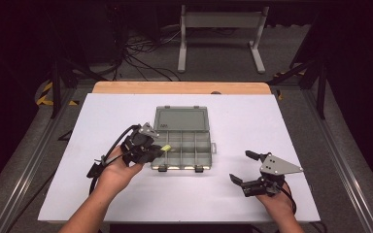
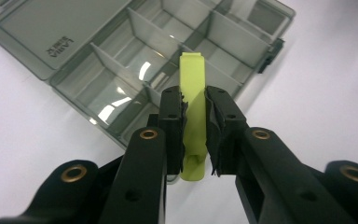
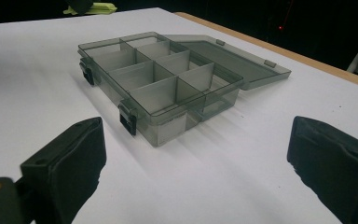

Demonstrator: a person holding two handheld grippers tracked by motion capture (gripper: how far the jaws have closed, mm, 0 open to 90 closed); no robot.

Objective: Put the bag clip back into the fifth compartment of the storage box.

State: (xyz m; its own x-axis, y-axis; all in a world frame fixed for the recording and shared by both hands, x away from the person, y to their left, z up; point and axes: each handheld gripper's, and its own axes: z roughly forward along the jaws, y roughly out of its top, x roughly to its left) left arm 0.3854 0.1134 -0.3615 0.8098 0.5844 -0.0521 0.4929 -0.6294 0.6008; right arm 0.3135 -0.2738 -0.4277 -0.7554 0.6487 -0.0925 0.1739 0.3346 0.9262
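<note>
Overhead, high view: grey compartment box (image 1: 182, 144), lid open, mid-table (image 1: 272, 126); left gripper (image 1: 161, 149) at its left edge; right gripper (image 1: 245, 168) well apart, jaws wide. Left gripper view: jaws clamped on yellow-green clip (image 2: 193, 116) above the compartments. Right gripper view: jaws apart, nothing between them, box ahead.

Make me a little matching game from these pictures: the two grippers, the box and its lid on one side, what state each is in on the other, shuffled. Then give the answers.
Things:
1. left gripper
2. right gripper
3. box
4. lid

States:
A. folded back flat on the table
B. jaws wide apart, holding nothing
C. compartments look empty
D. shut on a yellow-green clip

Pairs: 1-D, 2-B, 3-C, 4-A
</note>
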